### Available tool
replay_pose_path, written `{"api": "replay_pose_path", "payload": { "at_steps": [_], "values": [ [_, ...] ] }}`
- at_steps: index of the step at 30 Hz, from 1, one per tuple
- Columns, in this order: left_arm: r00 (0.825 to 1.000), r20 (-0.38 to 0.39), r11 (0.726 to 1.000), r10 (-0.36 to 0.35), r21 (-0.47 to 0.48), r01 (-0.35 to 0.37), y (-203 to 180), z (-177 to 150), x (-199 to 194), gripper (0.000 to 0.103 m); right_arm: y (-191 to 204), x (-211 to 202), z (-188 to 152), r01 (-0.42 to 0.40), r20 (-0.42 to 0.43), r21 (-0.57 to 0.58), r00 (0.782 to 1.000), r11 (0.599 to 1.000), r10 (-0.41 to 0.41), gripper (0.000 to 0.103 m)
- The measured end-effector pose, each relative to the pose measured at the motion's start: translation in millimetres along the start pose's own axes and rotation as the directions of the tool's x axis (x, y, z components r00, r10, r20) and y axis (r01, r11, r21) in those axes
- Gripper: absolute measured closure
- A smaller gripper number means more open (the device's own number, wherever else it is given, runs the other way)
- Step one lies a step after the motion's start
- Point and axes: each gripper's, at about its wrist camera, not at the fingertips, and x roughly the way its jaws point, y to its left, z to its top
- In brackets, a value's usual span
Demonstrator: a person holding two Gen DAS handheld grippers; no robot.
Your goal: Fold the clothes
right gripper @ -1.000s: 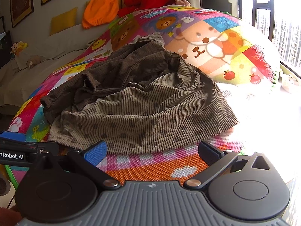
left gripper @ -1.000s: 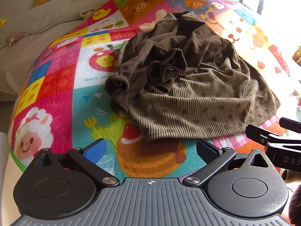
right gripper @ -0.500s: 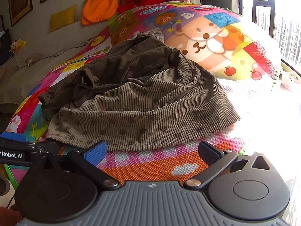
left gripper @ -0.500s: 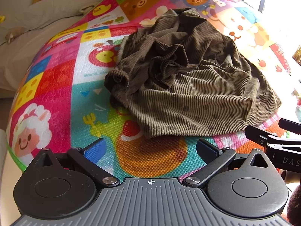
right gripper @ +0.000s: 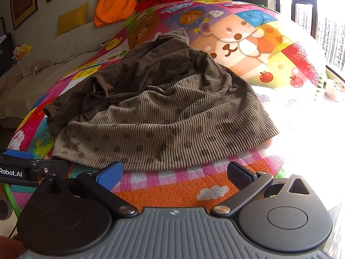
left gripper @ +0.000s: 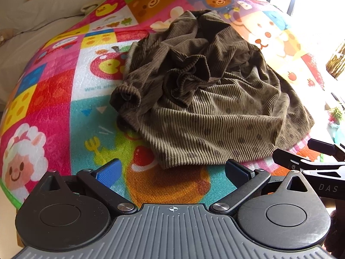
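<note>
So from where I'm driving, the brown corduroy garment (left gripper: 207,99) with darker dots is lying in a crumpled heap on a colourful cartoon play mat (left gripper: 54,99), roughly in the middle of it. The near hem lies fairly flat and runs left to right just past my gripper tips, while the far part is bunched up, with a cuffed sleeve end (left gripper: 127,95) poking out on the left side and a ruffled wad on top.

My left gripper (left gripper: 172,171) is spread wide with nothing between the pads, hovering over the mat near the hem's left corner, not touching the fabric. My right gripper (right gripper: 175,173) is also spread wide and empty, sitting just short of the hem; its blue left pad (right gripper: 110,174) looks right at the fabric edge, but I can't tell if it's actually touching.

Each gripper shows up at the edge of the other's view, so they're side by side. Far back there's an orange cushion (right gripper: 115,4) and a yellow pillow (right gripper: 72,17) against the wall, and bright windows on the right.
</note>
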Motion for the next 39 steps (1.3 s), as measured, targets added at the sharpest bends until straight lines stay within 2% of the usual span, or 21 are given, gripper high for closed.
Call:
{"api": "replay_pose_path", "payload": {
  "at_steps": [3, 6, 8, 11, 13, 15, 17, 19, 21, 27, 31, 36, 38, 39],
  "values": [
    [0.995, 0.098, 0.999, -0.029, 0.040, 0.025, 9.1, 19.1, -0.1, 0.000, -5.6, 6.8, 14.7, -0.019, 0.013, -0.021, 1.000, 1.000, 0.020, 0.000],
    [0.988, 0.139, 0.997, -0.073, 0.017, 0.071, 25.9, 52.9, 10.8, 0.000, -17.4, 26.2, 46.4, -0.020, 0.036, -0.015, 0.999, 1.000, 0.020, 0.000],
    [0.982, 0.138, 0.990, -0.127, -0.039, 0.133, 42.0, 76.3, 23.9, 0.000, -28.0, 45.0, 70.0, -0.020, 0.047, 0.012, 0.999, 1.000, 0.020, 0.000],
    [0.971, 0.130, 0.965, -0.202, -0.141, 0.219, 67.2, 105.0, 53.0, 0.000, -46.9, 80.4, 99.7, -0.060, 0.041, 0.085, 0.998, 0.995, 0.056, 0.000],
    [0.970, 0.140, 0.965, -0.201, -0.145, 0.221, 75.3, 115.7, 71.2, 0.000, -56.5, 103.0, 113.4, -0.102, 0.046, 0.122, 0.994, 0.987, 0.097, 0.000],
    [0.976, 0.143, 0.972, -0.166, -0.143, 0.187, 79.4, 124.1, 90.5, 0.000, -62.9, 121.2, 120.8, -0.137, 0.055, 0.141, 0.990, 0.981, 0.130, 0.000],
    [0.984, 0.109, 0.976, -0.143, -0.147, 0.158, 84.5, 129.1, 109.5, 0.000, -68.2, 138.2, 123.2, -0.158, 0.065, 0.171, 0.987, 0.973, 0.149, 0.000],
    [0.986, 0.062, 0.972, -0.153, -0.173, 0.162, 90.0, 128.8, 121.7, 0.000, -69.1, 142.5, 120.8, -0.169, 0.101, 0.174, 0.983, 0.970, 0.153, 0.000],
    [0.983, 0.062, 0.963, -0.175, -0.198, 0.184, 95.4, 124.6, 127.0, 0.000, -69.2, 143.9, 118.1, -0.183, 0.125, 0.170, 0.979, 0.968, 0.163, 0.000],
    [0.967, 0.121, 0.947, -0.225, -0.206, 0.246, 97.6, 109.4, 123.5, 0.000, -77.8, 144.7, 118.0, -0.229, 0.129, 0.189, 0.970, 0.955, 0.207, 0.000],
    [0.948, 0.090, 0.940, -0.306, -0.125, 0.316, 84.7, 90.1, 108.9, 0.000, -71.8, 135.1, 110.9, -0.266, 0.104, 0.148, 0.962, 0.953, 0.253, 0.000],
    [0.926, 0.012, 0.926, -0.377, 0.001, 0.377, 67.3, 55.3, 76.4, 0.000, -55.5, 106.1, 86.6, -0.302, 0.059, 0.060, 0.953, 0.952, 0.298, 0.000],
    [0.932, 0.010, 0.932, -0.363, 0.023, 0.363, 67.4, 48.1, 62.2, 0.000, -47.5, 90.8, 74.7, -0.313, 0.036, 0.008, 0.949, 0.950, 0.312, 0.000],
    [0.940, 0.038, 0.941, -0.339, 0.038, 0.338, 67.9, 49.5, 57.6, 0.000, -45.3, 85.9, 71.3, -0.313, 0.031, -0.002, 0.949, 0.950, 0.313, 0.000]
  ]
}}
